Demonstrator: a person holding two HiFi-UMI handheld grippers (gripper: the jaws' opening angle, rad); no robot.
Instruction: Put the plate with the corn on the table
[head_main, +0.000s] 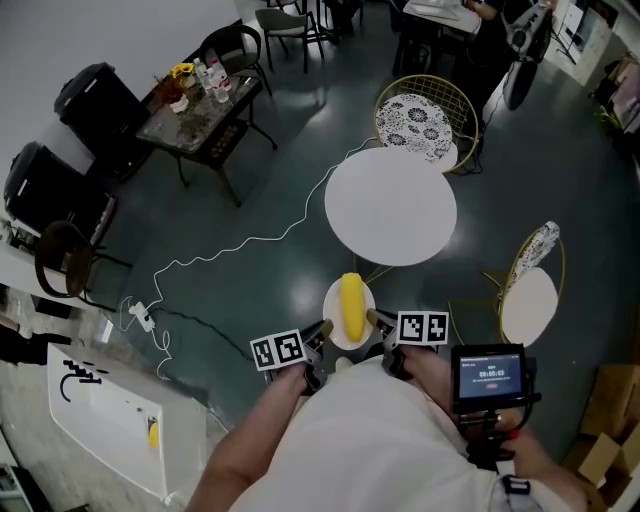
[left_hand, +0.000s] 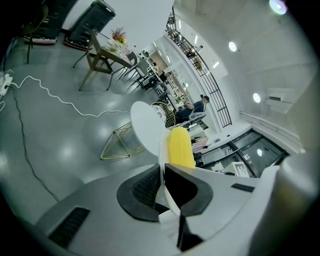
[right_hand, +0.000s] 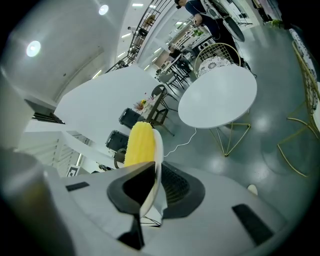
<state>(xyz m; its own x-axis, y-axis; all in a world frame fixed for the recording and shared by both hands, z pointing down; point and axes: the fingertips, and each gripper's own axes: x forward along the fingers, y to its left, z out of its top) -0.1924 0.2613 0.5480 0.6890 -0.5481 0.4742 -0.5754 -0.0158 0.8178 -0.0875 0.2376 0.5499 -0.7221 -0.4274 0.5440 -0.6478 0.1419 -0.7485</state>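
Observation:
A small white plate (head_main: 335, 330) carries a yellow corn cob (head_main: 351, 304) and hangs in the air just short of the round white table (head_main: 390, 205). My left gripper (head_main: 322, 330) is shut on the plate's left rim, my right gripper (head_main: 376, 320) on its right rim. In the left gripper view the plate's rim (left_hand: 163, 145) runs edge-on between the black jaws, with the corn (left_hand: 180, 147) to its right and the table (left_hand: 146, 126) beyond. In the right gripper view the plate (right_hand: 158, 150) is pinched likewise, the corn (right_hand: 139, 143) to its left and the table (right_hand: 217, 97) ahead.
A gold wire chair with a patterned cushion (head_main: 428, 122) stands behind the table, and a second chair (head_main: 530, 290) to its right. A white cable (head_main: 240, 245) snakes over the dark floor on the left. A dark side table (head_main: 198, 112) with small items stands at far left.

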